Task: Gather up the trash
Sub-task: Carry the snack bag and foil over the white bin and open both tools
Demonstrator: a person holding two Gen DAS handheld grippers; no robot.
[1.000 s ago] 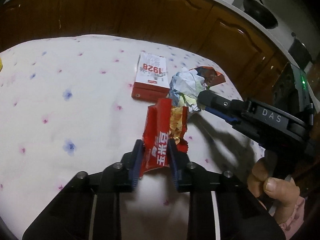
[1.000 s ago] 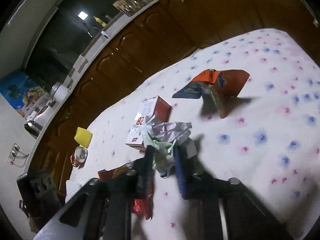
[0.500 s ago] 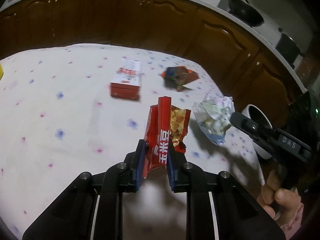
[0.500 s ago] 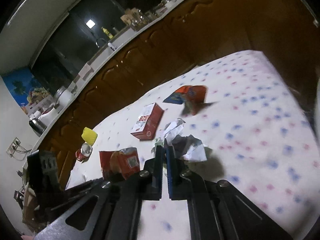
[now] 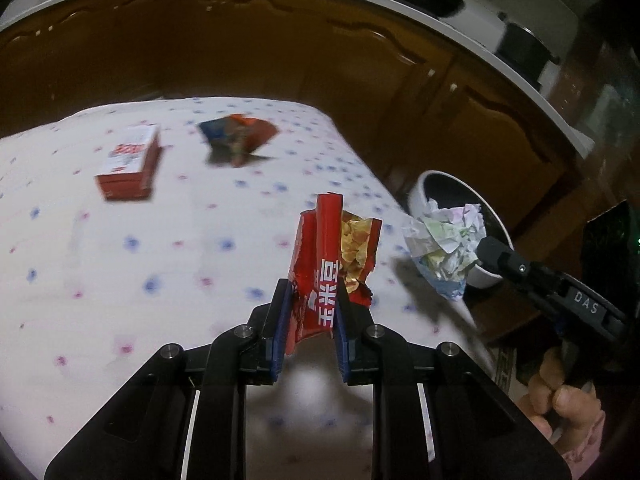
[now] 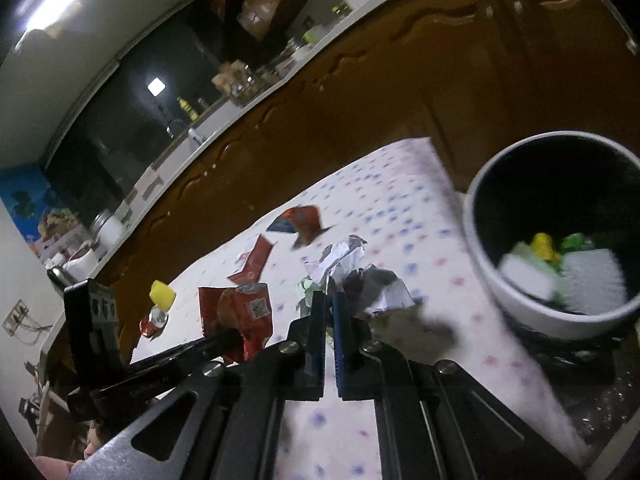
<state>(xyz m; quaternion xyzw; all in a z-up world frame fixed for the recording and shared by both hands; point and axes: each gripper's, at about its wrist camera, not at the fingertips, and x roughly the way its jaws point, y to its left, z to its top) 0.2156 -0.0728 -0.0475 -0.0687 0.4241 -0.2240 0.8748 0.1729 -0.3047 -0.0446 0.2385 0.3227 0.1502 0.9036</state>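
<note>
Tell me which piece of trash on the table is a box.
The red and white box, lying flat near the crumpled orange and blue wrapper; it alone has stiff, square sides.

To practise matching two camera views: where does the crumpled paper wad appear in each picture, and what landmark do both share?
Left wrist view: crumpled paper wad at right of centre, held in front of the white bin.
Right wrist view: wad at centre, just above the claw tips.
Shared landmark: the red-and-white box.

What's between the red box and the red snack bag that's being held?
Only bare flowered tablecloth lies between the red box and the red snack bag, seen in the left wrist view.
</note>
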